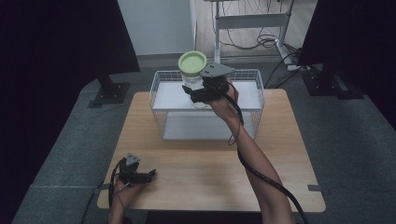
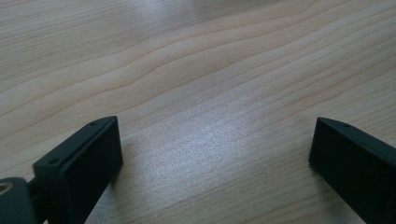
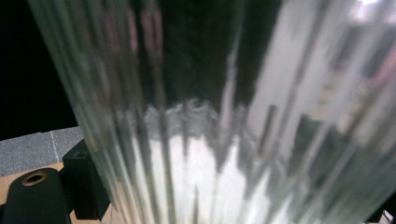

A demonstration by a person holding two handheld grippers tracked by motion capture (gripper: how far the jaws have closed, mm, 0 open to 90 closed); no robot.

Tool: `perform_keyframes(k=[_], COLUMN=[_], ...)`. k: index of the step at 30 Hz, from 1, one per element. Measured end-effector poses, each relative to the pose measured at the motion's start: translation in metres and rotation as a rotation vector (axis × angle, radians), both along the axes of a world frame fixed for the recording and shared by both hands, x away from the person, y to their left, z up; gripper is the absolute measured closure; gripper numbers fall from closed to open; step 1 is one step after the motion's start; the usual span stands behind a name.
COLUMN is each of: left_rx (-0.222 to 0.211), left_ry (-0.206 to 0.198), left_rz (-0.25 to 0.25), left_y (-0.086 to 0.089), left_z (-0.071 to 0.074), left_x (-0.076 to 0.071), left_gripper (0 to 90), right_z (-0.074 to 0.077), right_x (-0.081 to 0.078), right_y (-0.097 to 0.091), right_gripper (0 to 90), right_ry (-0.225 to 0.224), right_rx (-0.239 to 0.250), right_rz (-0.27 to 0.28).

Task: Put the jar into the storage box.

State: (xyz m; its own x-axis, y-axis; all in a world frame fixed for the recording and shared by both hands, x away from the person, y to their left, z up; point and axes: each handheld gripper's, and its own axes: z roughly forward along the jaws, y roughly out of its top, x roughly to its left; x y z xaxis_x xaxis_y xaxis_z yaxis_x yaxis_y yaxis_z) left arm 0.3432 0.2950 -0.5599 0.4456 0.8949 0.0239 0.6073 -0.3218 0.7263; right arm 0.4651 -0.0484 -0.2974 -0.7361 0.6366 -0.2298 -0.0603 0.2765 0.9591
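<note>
High view: right gripper [image 1: 198, 92] clamped on a clear ribbed jar [image 1: 193, 86] with a green lid [image 1: 192, 63], held above the top shelf of a white wire rack [image 1: 252, 93] at the far side of the bench [image 1: 210, 168]. Right gripper view: ribbed glass [image 3: 210, 140] pressed close between the jaws. Left gripper [image 1: 147, 175] rested low on the bench near the front left corner, jaws spread wide with bare wood [image 2: 210, 116] between them, grasping nothing.

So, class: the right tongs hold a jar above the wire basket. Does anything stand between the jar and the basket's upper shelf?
Nothing visible does. The jar, clamped in the right tongs, hangs over the wire basket, and the upper shelf looks bare. The left tongs rest open far away.
</note>
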Motion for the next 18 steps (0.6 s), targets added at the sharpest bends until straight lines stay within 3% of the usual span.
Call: perform_keyframes(k=[18], left_rx=[0.001], left_ry=[0.001], left_rz=[-0.005], left_y=[0.000], left_z=[0.000], left_x=[0.000], left_gripper=[2.2], right_z=[-0.001], right_x=[0.036], right_y=[0.052], right_gripper=[11.7], right_ry=[0.011], right_rx=[0.009], right_rz=[0.020])
